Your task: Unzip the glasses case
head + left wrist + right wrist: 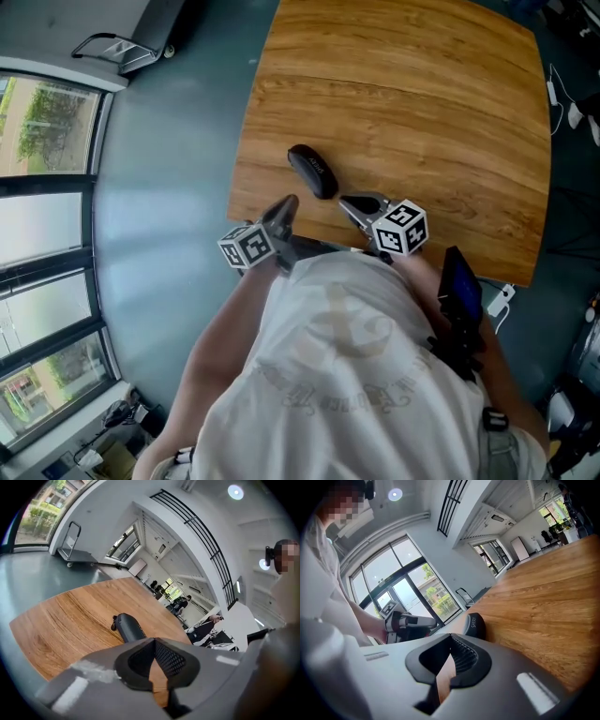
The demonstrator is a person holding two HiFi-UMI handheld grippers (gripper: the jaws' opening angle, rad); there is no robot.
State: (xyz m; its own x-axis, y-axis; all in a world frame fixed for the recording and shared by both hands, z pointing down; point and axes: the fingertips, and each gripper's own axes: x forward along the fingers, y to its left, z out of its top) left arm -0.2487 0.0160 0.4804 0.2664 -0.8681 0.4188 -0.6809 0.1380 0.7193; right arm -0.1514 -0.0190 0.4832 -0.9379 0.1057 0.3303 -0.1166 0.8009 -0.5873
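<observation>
Black oval glasses case (pixel 312 172), laid on wooden table (pixel 422 112). Left gripper (pixel 287 203), right gripper (pixel 349 201): held angled down near it, jaws pressed together.

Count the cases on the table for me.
1. The case lies near the table's left edge in the head view, just ahead of the left gripper and right gripper. No second one shows, though the person hides the near edge.
</observation>
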